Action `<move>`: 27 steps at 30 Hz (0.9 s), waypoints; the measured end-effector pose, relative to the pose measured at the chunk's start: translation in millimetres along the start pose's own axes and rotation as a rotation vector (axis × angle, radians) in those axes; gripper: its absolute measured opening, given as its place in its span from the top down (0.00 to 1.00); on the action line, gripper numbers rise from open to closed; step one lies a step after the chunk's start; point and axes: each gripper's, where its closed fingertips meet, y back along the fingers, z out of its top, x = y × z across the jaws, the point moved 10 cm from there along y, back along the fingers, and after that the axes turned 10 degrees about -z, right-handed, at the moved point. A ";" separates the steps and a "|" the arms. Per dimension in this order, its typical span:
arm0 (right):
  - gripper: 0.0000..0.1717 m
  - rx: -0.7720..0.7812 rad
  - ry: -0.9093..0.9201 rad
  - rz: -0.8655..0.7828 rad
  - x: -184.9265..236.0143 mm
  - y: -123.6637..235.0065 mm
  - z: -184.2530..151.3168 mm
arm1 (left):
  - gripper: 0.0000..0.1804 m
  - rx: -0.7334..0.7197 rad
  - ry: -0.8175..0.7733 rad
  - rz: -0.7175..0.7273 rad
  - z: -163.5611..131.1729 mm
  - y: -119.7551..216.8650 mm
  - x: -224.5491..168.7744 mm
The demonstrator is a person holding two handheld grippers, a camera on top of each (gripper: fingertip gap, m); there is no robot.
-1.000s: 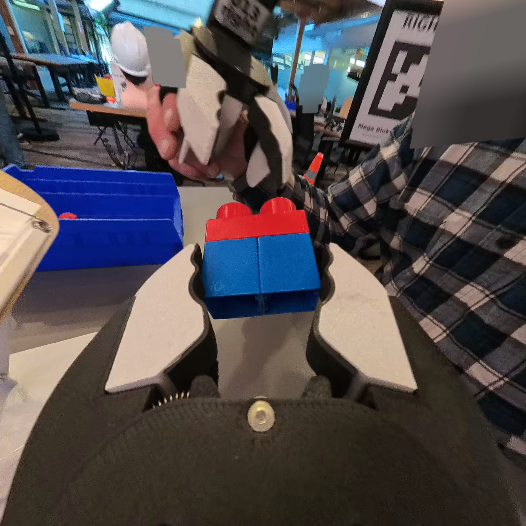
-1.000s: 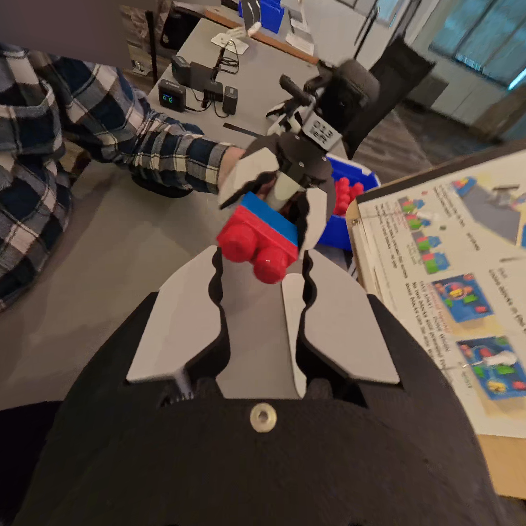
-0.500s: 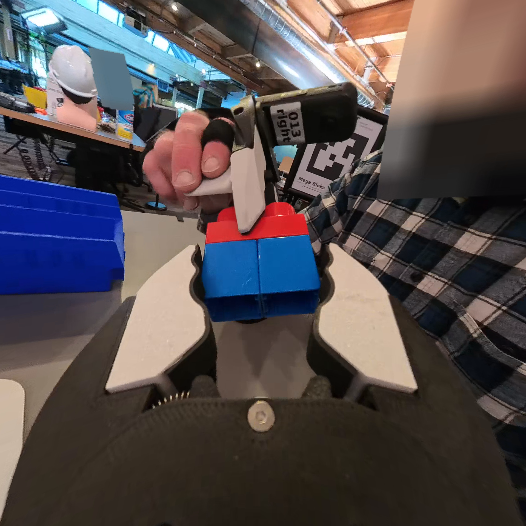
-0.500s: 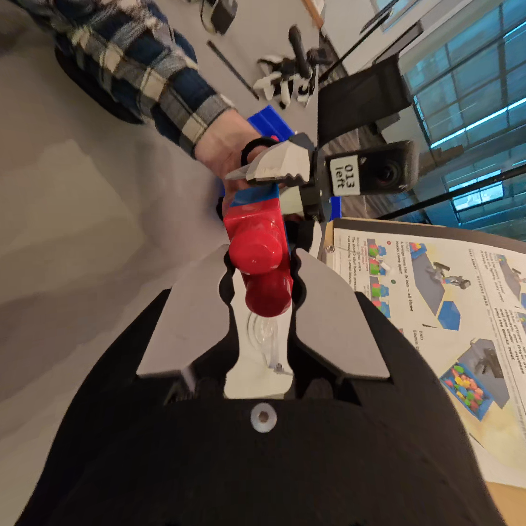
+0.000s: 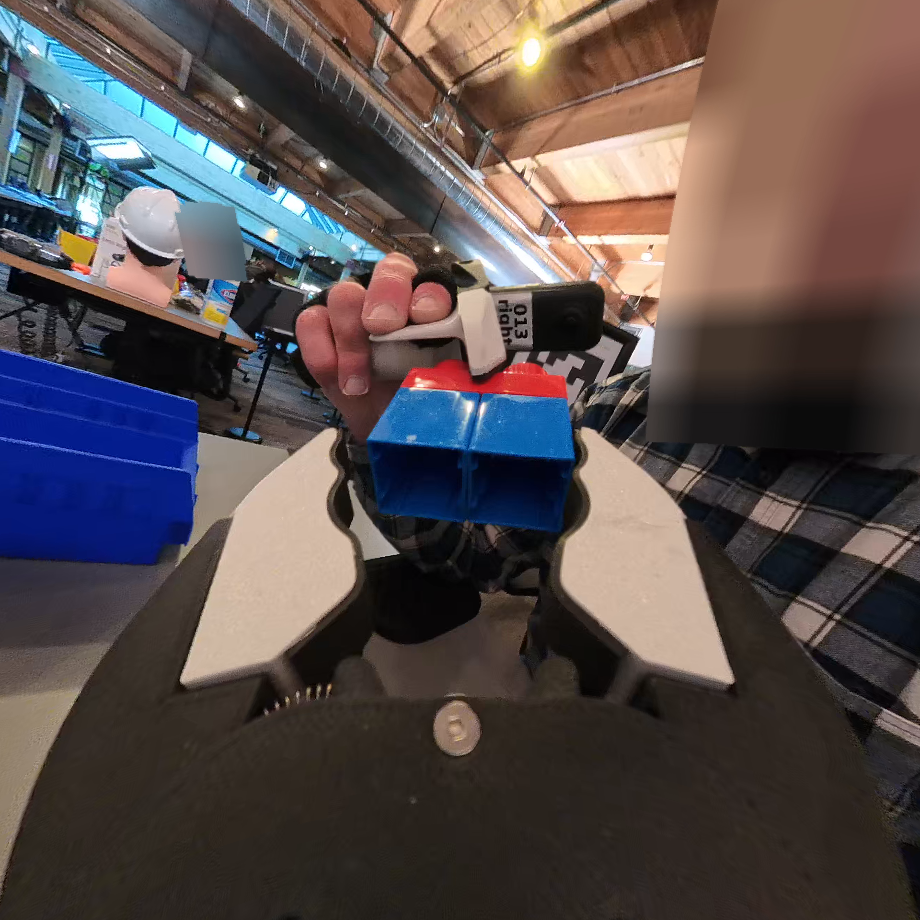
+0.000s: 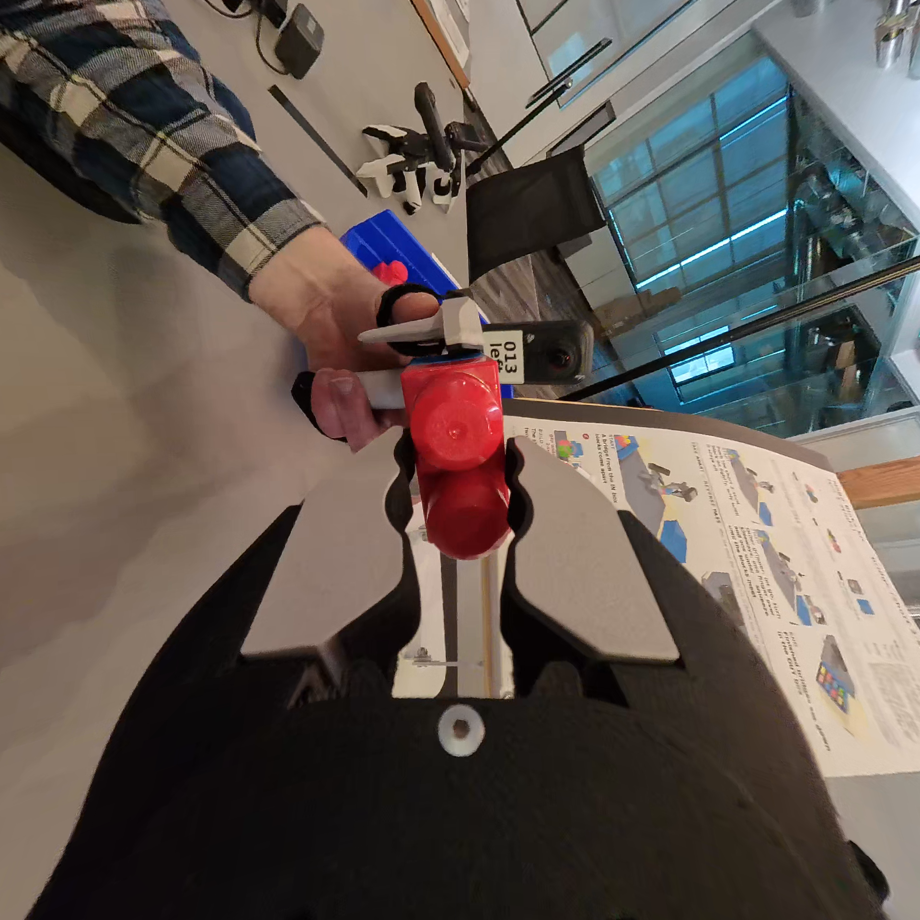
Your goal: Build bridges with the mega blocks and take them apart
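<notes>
Red plastic over blue: a red block [image 5: 485,384] is seated on top of two blue blocks [image 5: 470,465] that stand side by side, and the assembly is held in the air between the two grippers.

Left gripper [image 5: 455,478]: the jaws are spread wide. The blue pair is positioned between the fingertips, with its hollow undersides turned toward the camera. The right fingertip [image 5: 585,448] is seen against the side of the right blue block. A narrow dark gap is visible between the left fingertip [image 5: 331,448] and the left blue block, so no firm grip by this gripper is shown.

Right gripper [image 6: 458,478]: the jaws are set narrow and are closed on the red block [image 6: 455,448], one pad on each long side. The two round studs are pointed toward the camera, one behind the other along the fingers. In the left wrist view, one white finger [image 5: 480,338] of this gripper is seen pressed down between the studs.

Surroundings: a blue bin [image 5: 94,463] is located to the left on the grey table [image 6: 99,448]. A printed instruction sheet [image 6: 737,547] is located just right of the right gripper. A plaid sleeve [image 6: 164,129] is visible behind the blocks.
</notes>
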 end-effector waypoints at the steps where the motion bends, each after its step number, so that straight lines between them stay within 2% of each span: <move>1: 0.79 -0.002 0.009 -0.007 -0.3 1.1 1.1 | 0.53 -0.012 0.008 -0.006 0.0 0.2 0.5; 7: 0.79 -0.029 0.022 0.005 1.2 2.7 3.4 | 0.58 -0.008 0.054 -0.112 -4.8 -8.5 0.4; 15: 0.78 -0.026 0.001 0.013 -1.3 8.7 -0.4 | 0.59 -0.001 -0.021 -0.042 -3.7 -13.8 -2.4; 16: 0.76 -0.020 0.011 0.015 -0.6 9.2 -0.5 | 0.59 0.001 -0.012 -0.054 -4.5 -16.2 -2.2; 20: 0.79 0.010 0.053 0.018 0.2 9.8 2.9 | 0.59 -0.011 0.012 -0.071 -6.8 -20.4 -1.4; 27: 0.78 0.055 0.105 0.029 0.2 13.0 9.1 | 0.60 -0.018 -0.041 -0.063 -9.3 -23.1 -3.3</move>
